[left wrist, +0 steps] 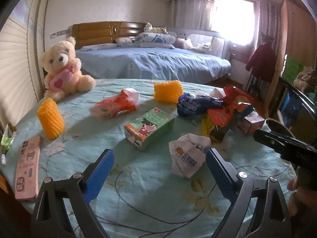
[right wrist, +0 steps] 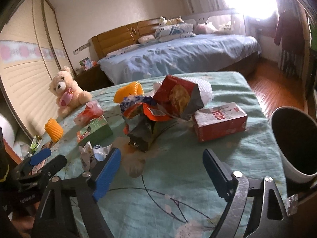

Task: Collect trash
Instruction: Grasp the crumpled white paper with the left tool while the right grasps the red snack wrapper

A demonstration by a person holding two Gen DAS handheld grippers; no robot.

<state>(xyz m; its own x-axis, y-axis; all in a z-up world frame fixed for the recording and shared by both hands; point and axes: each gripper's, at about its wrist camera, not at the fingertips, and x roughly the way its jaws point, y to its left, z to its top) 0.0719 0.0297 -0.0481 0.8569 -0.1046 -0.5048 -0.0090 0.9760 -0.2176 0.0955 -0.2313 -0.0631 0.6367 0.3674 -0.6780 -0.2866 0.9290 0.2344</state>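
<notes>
Trash lies scattered on a table with a pale green floral cloth [left wrist: 150,194]. My left gripper [left wrist: 159,156] hovers open low over the cloth. A crumpled white paper [left wrist: 188,158] sits just inside its right finger, untouched. Beyond it lie a green carton [left wrist: 150,127], an orange-white wrapper [left wrist: 116,105] and a blue bag [left wrist: 196,103]. My right gripper [right wrist: 161,154] is open and empty, facing a heap of snack bags [right wrist: 158,109] with a dark bag [right wrist: 142,136] nearest. A red carton [right wrist: 220,121] lies to the right. A white bin [right wrist: 293,138] stands at the table's right edge.
A teddy bear [left wrist: 63,67], yellow foam nets [left wrist: 50,118] [left wrist: 168,90] and a pink box [left wrist: 27,170] share the table. The other gripper [left wrist: 283,140] reaches in from the right. A bed [left wrist: 150,63] stands behind the table, and a wardrobe [right wrist: 23,83] on the left.
</notes>
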